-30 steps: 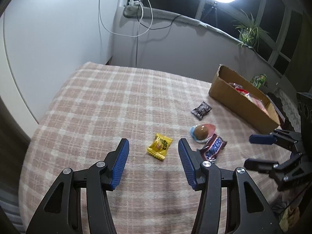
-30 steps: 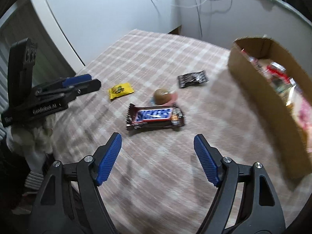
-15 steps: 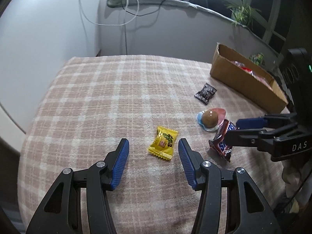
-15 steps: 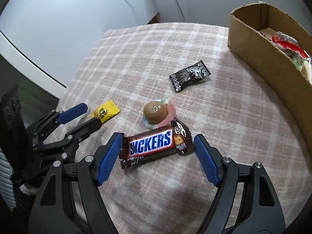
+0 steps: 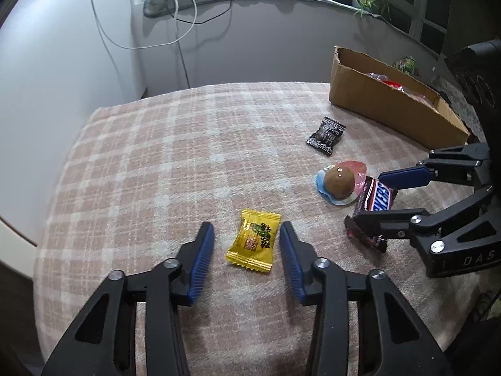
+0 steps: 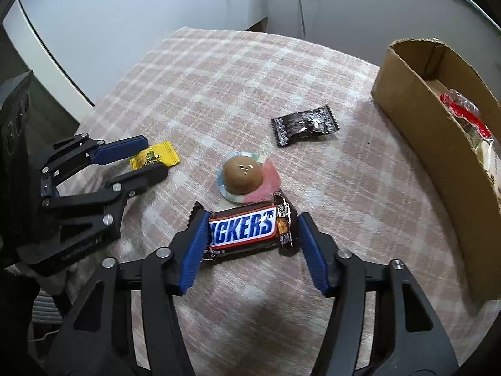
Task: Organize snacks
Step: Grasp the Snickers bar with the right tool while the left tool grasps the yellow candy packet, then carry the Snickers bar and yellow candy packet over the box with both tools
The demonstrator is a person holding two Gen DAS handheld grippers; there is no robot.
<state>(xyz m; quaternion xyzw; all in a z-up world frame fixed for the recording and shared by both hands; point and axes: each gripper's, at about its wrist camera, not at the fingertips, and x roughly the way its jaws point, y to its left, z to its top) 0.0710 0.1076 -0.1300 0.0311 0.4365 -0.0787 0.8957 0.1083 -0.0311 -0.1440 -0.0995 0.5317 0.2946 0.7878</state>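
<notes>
The Snickers bar [image 6: 247, 230] lies flat on the soft checked pink cloth [image 6: 238, 72]. Its long side runs straight across between the blue ribbed pads of the right gripper [image 6: 250, 244], one crinkly end at each pad. The jaws have just been closing. The left pad touches the wrapper end, but the right pad has a small gap, so nothing is squeezed yet.

The left gripper [image 5: 247, 244] sits over the yellow candy [image 5: 255, 239] — a small flat shiny packet with zigzag ends. Its long side points away from the camera, along the fingers. These jaws have been closing too, with space on both sides.

Near the bar are a round brown sweet on a pastel wrapper [image 6: 242, 172], a black packet [image 6: 303, 123], and a brown cardboard box [image 6: 416, 116] — well apart.
</notes>
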